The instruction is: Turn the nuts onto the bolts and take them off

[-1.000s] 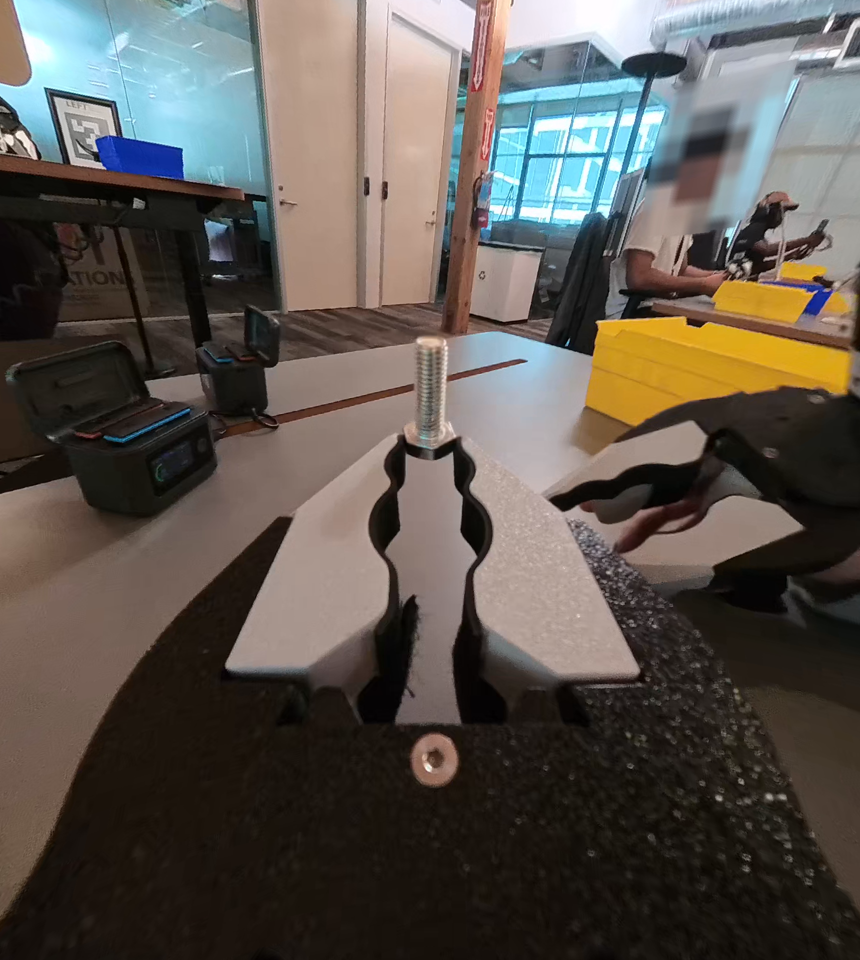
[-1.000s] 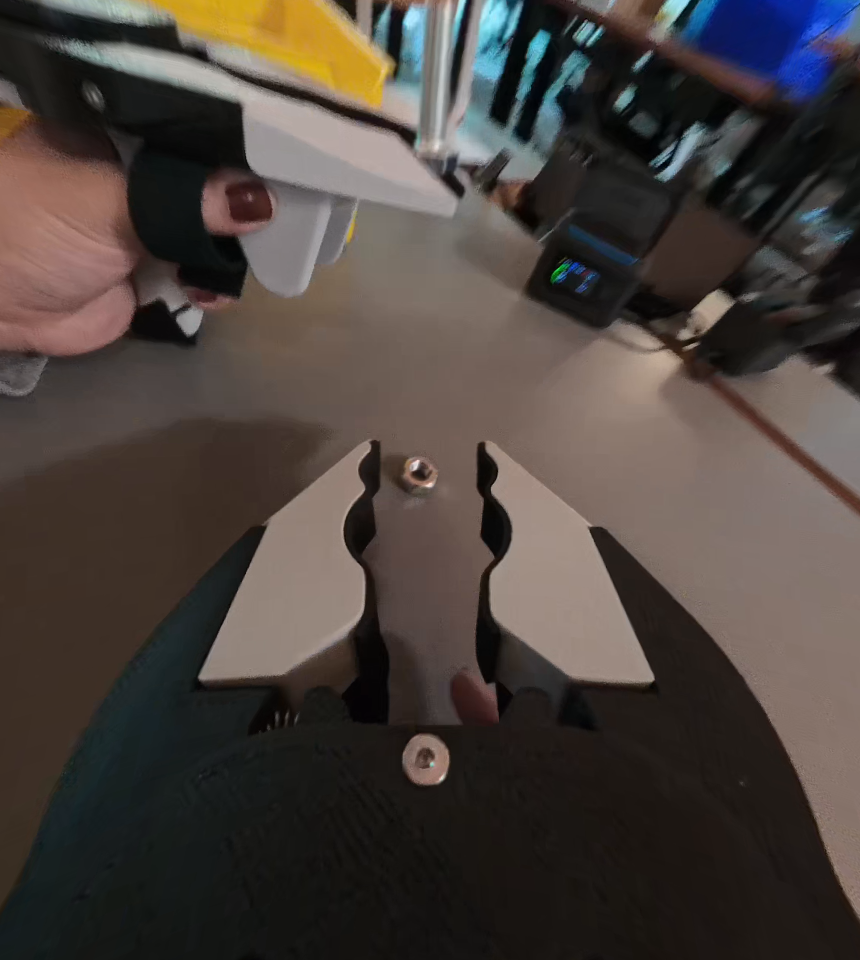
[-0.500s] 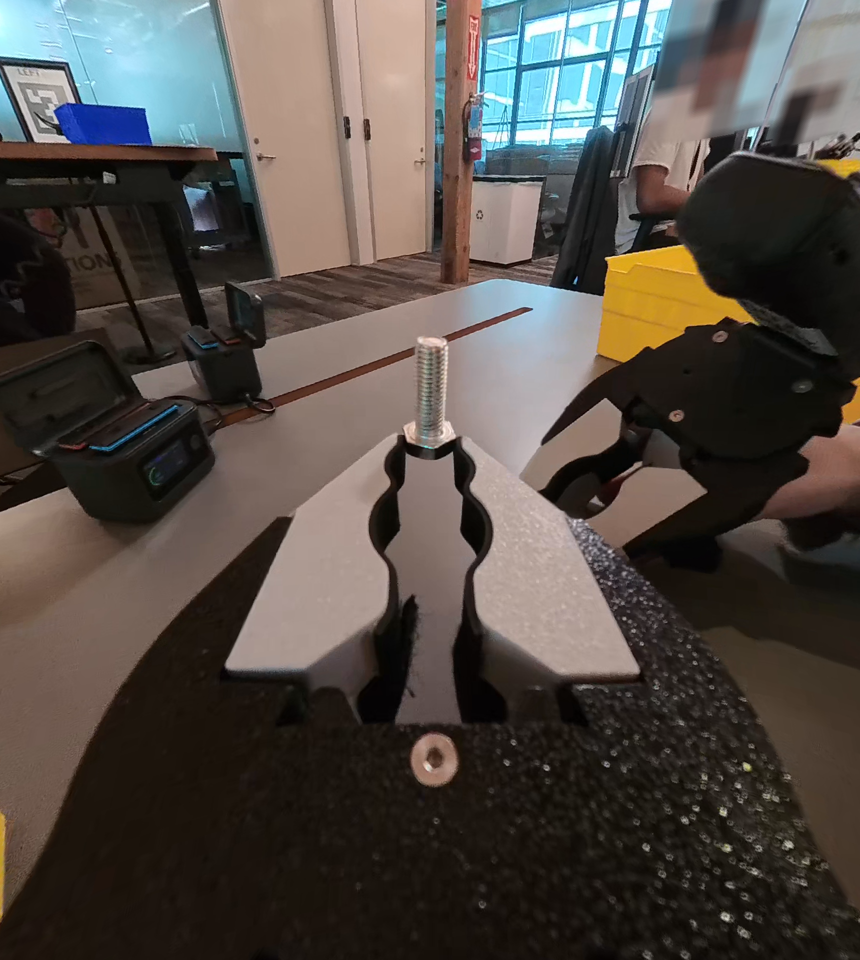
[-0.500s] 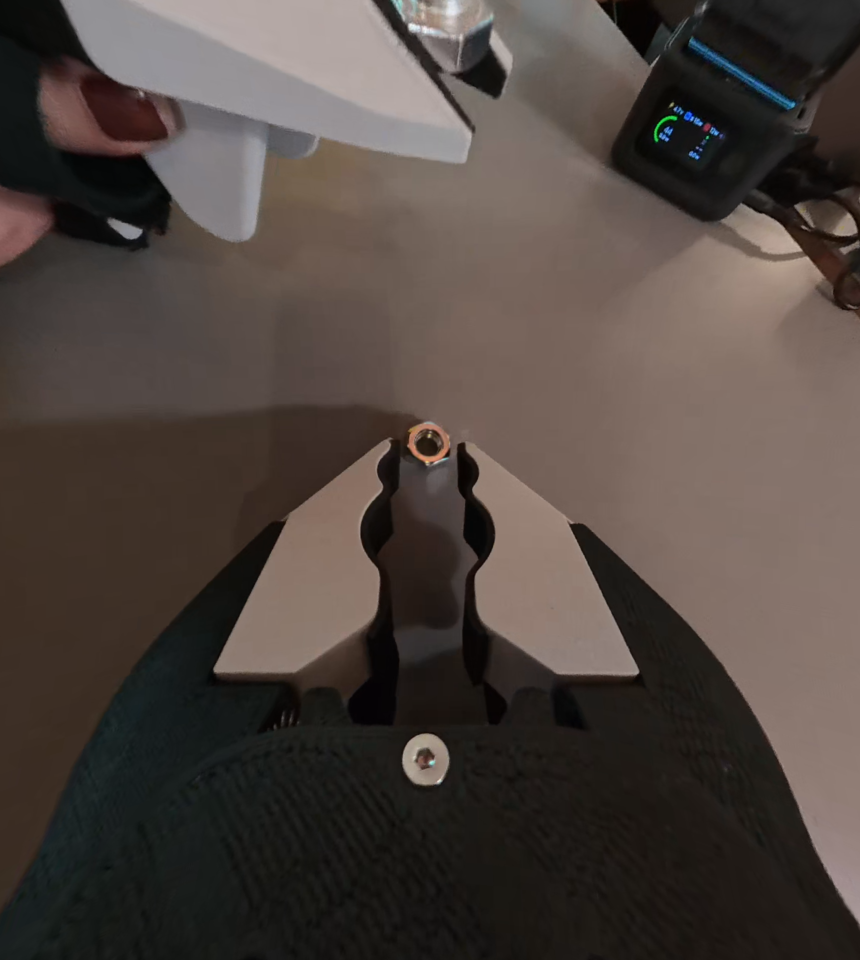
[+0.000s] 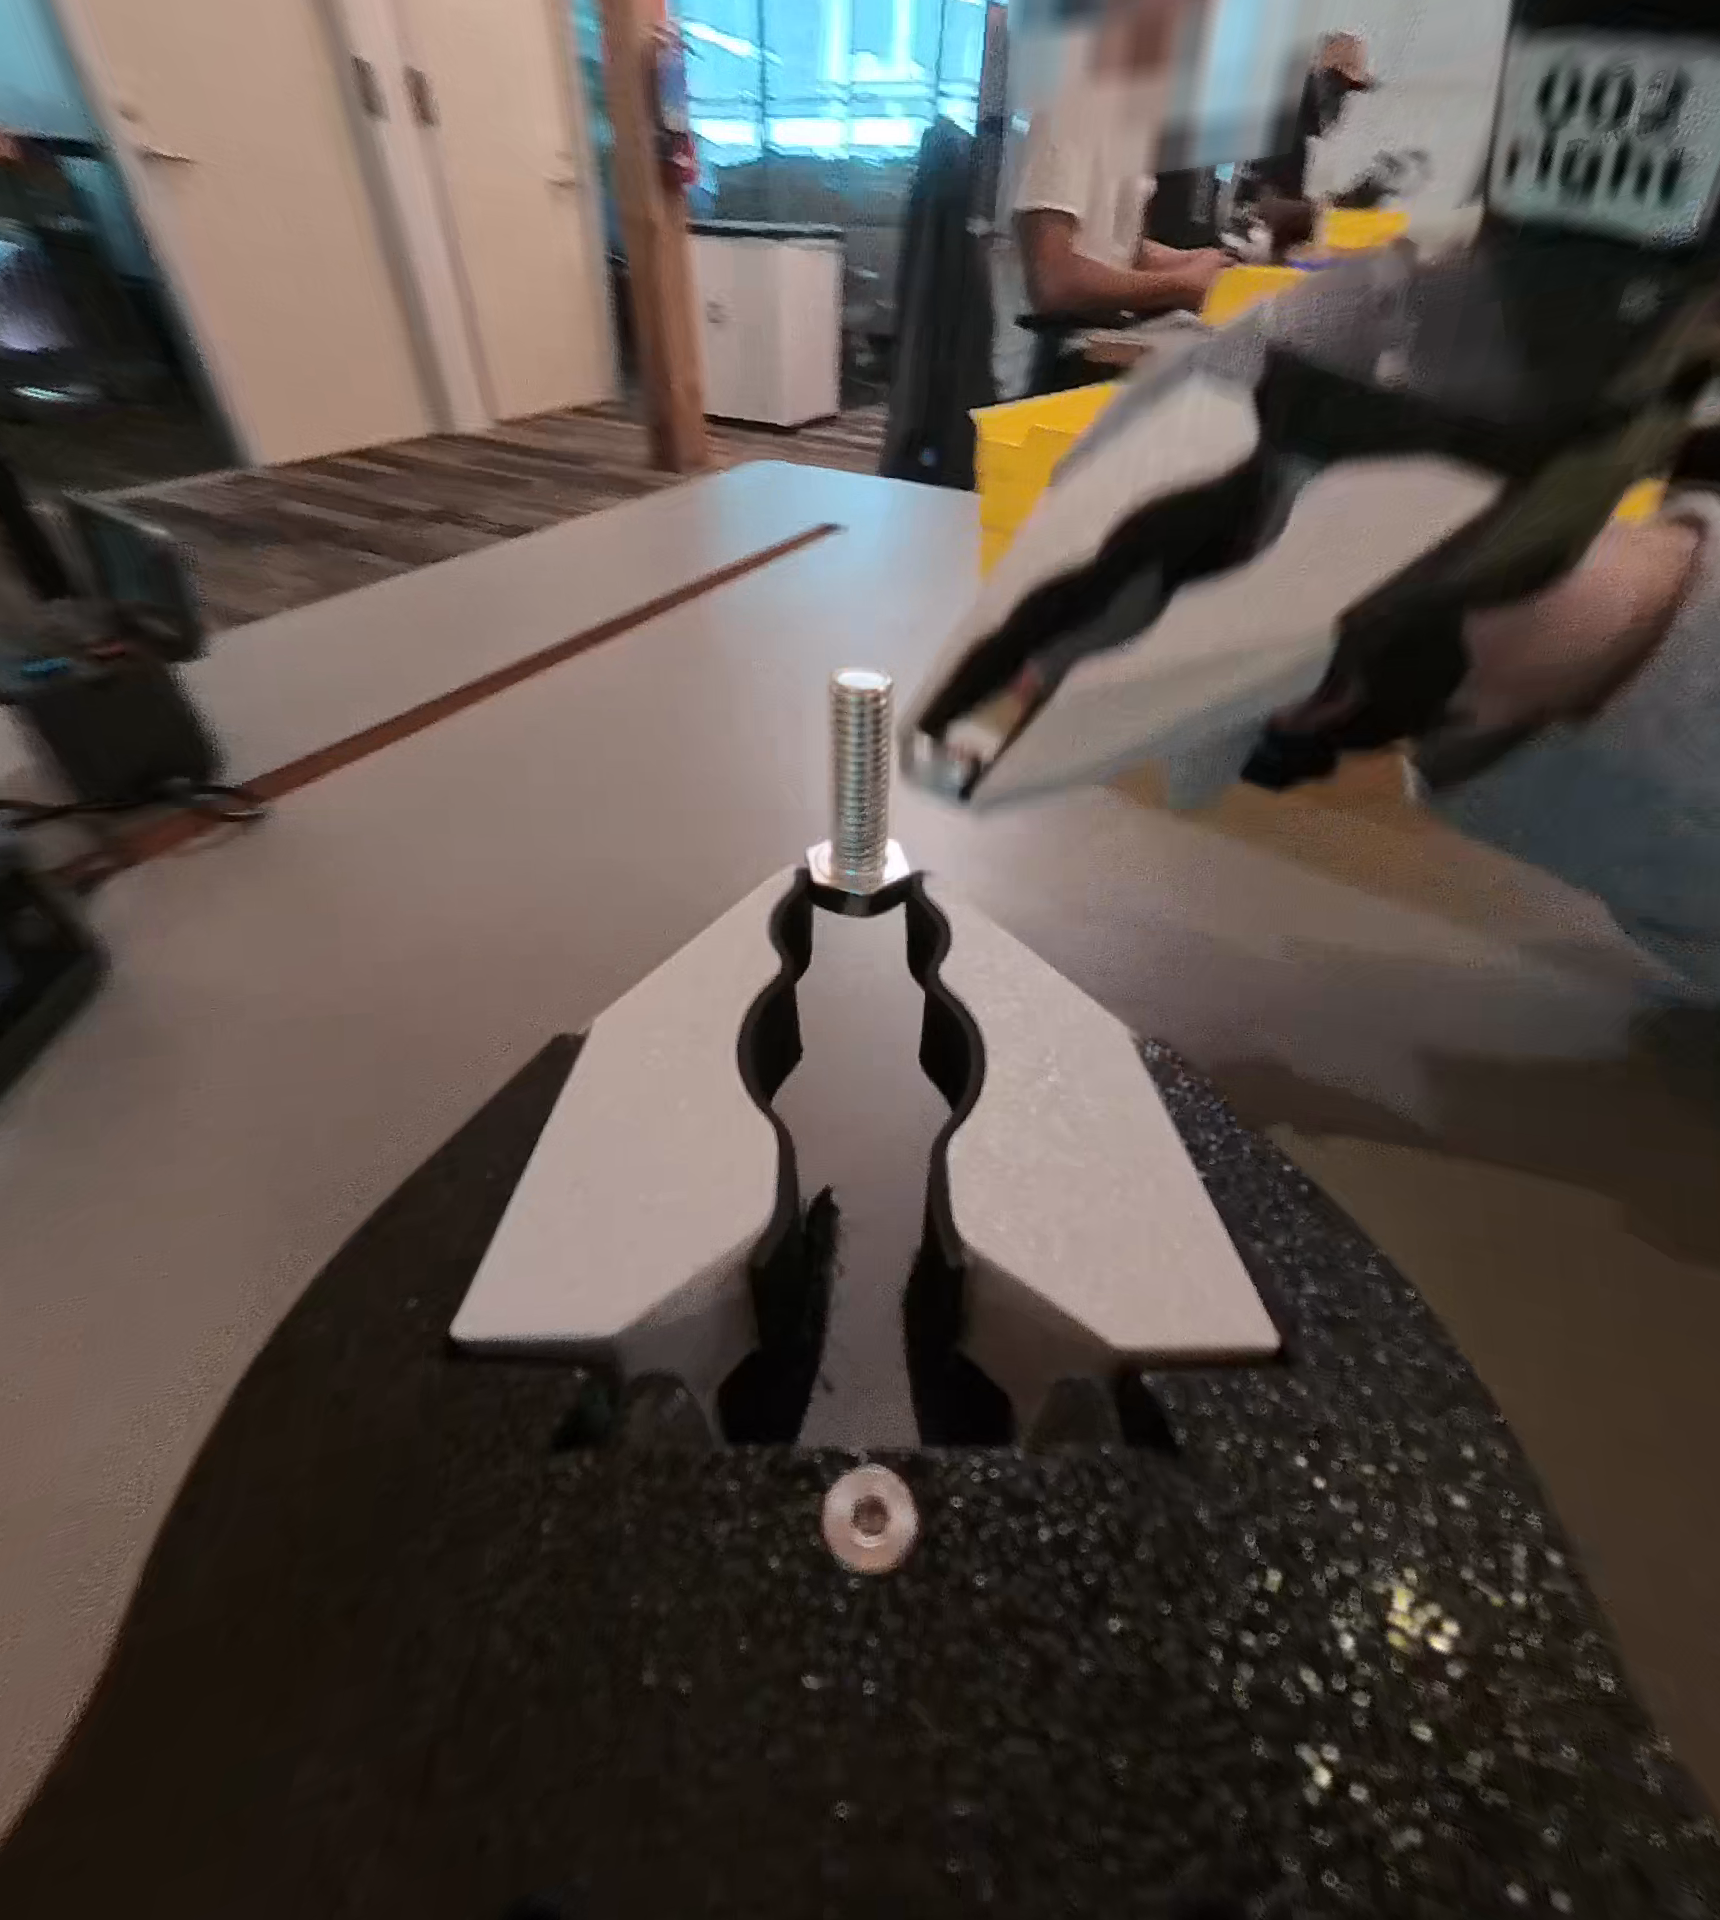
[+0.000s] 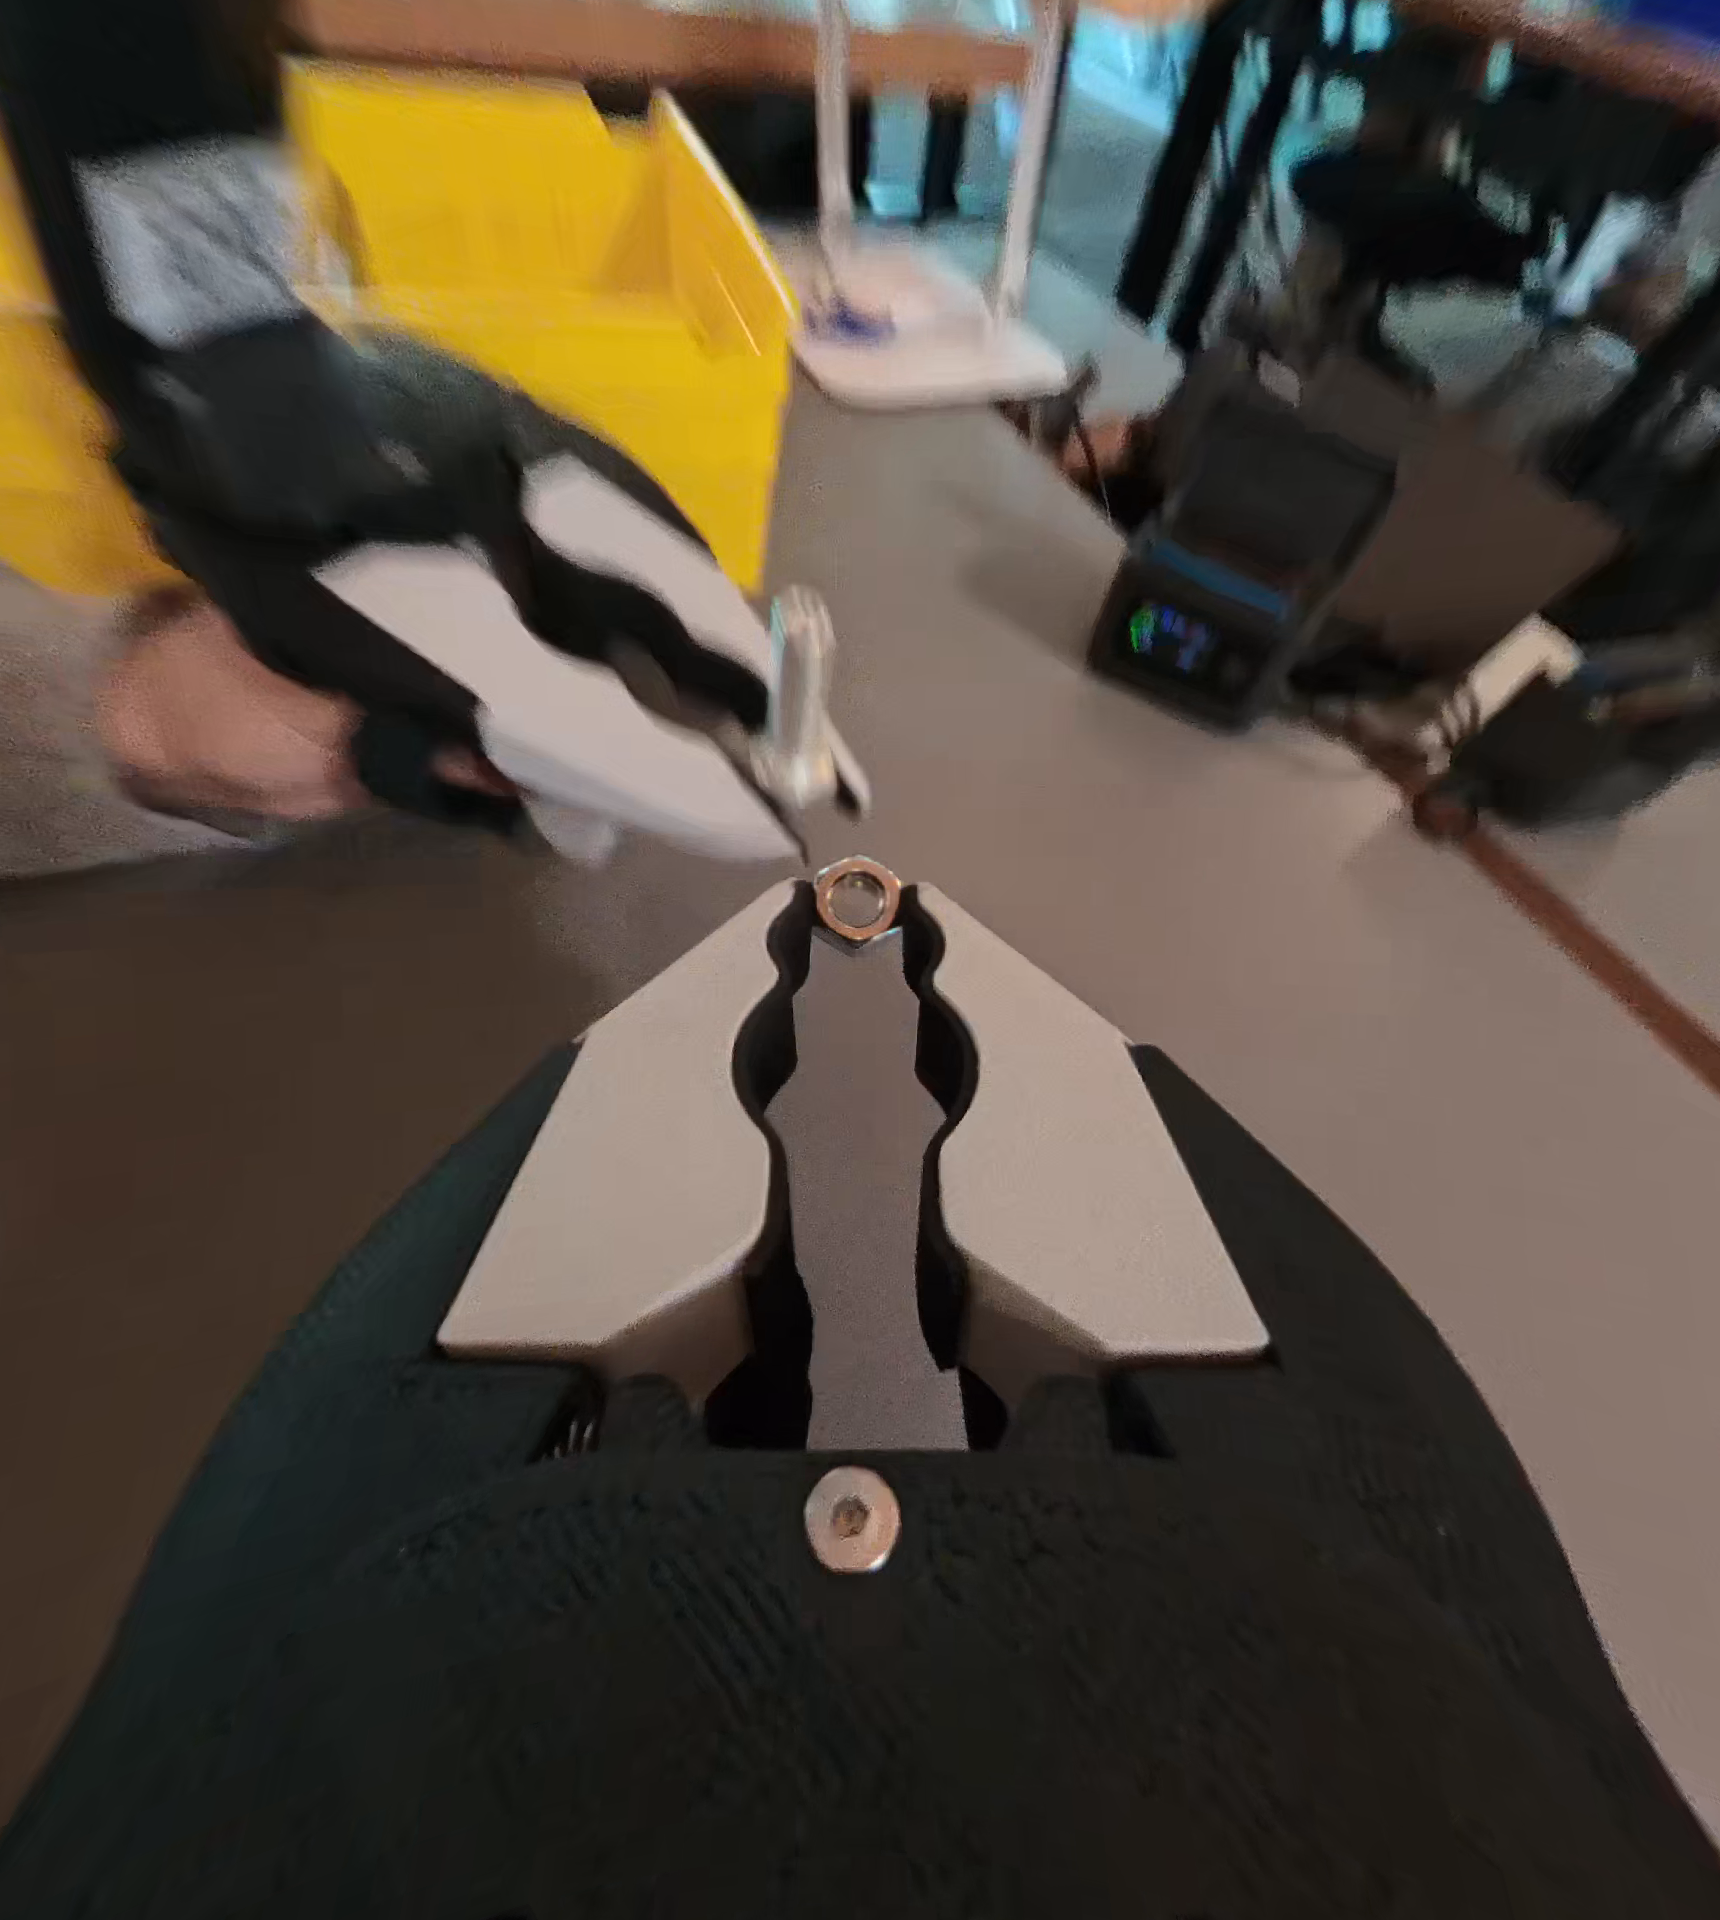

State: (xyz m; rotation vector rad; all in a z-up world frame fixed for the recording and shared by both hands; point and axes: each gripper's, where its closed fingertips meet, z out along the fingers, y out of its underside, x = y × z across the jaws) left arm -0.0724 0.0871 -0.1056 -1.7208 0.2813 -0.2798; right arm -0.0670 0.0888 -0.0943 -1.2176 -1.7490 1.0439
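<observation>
Nut nears bolt above the counter [image 5: 523, 883].
Left gripper [image 5: 858, 902] jaws clamp the upright bolt [image 5: 860, 774]; right gripper [image 6: 857, 914] jaws pinch the nut [image 6: 857, 899] just beside it.

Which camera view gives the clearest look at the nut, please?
The right wrist view: the nut sits sharp and face-on between the right gripper fingertips, its hole visible. The left wrist view shows the nut only as a blurred sliver at that gripper's tips, near the bolt that the left gripper holds.

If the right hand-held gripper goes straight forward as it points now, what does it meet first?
Probably the left hand-held gripper, whose tips grip the bolt just beyond the nut in the right hand-held gripper. Blur leaves the depth uncertain.
</observation>
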